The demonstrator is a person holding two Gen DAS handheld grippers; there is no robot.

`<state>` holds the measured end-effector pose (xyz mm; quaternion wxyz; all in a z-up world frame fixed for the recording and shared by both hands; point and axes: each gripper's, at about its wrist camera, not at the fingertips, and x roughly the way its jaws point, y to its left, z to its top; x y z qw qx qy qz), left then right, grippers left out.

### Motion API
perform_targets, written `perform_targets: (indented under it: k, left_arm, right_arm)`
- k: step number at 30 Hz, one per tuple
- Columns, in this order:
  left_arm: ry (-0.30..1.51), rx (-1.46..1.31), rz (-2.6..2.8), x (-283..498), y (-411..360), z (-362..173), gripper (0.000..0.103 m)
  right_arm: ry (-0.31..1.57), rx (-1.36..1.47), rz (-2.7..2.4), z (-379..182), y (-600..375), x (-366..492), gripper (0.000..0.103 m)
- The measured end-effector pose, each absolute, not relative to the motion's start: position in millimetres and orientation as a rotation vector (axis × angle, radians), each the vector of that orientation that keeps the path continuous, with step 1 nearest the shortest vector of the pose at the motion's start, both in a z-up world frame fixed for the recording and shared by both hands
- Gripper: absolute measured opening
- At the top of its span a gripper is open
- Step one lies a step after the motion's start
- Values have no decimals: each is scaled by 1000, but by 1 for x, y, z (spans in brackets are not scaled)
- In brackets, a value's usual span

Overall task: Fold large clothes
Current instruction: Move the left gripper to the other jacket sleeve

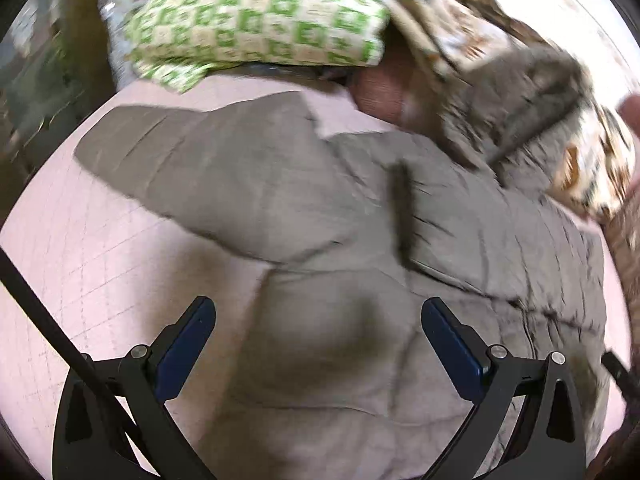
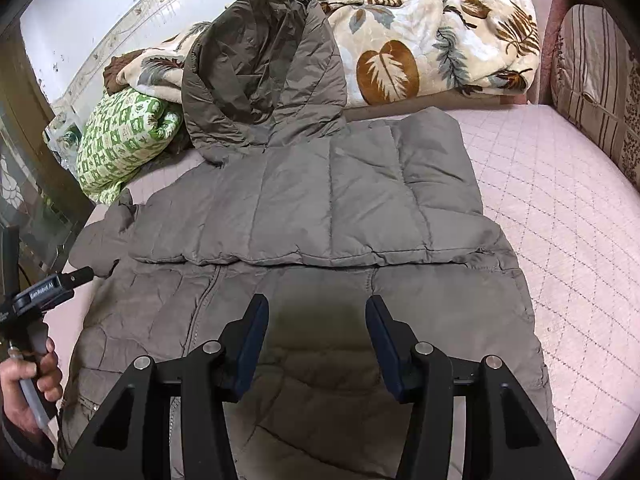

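There is one brown puffy coat point(image 2: 304, 208) with one hood point(image 2: 260, 68). It lies on one pink bed point(image 2: 560, 216). There is one green and white pillow point(image 2: 124, 144), one leaf blanket point(image 2: 432, 40) and one striped cushion point(image 2: 600, 80). There are two tongs, the left tongs point(image 1: 318, 312) and the right tongs point(image 2: 318, 312).

Both wrist views tilt down, close — sharing the jacket point(image 1: 360, 240).

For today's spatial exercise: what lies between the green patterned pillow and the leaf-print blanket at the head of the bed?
The jacket's hood, propped up between the pillow and blanket; clearest in the right wrist view.
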<state>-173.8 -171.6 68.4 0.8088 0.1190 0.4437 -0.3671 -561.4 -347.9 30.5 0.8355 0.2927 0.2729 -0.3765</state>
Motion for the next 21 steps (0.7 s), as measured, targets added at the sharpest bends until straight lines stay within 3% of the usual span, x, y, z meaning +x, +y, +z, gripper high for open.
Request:
perform_targets:
  k: [14,21]
  left_arm:
    - [965,145,-675,-114,-122,72,103]
    - [1068,-113,-626,-34,-69,75,103]
  right_arm:
    - [544,632,-761,38,-342,-552,61]
    - [536,618,-713,44,-336,-542,61]
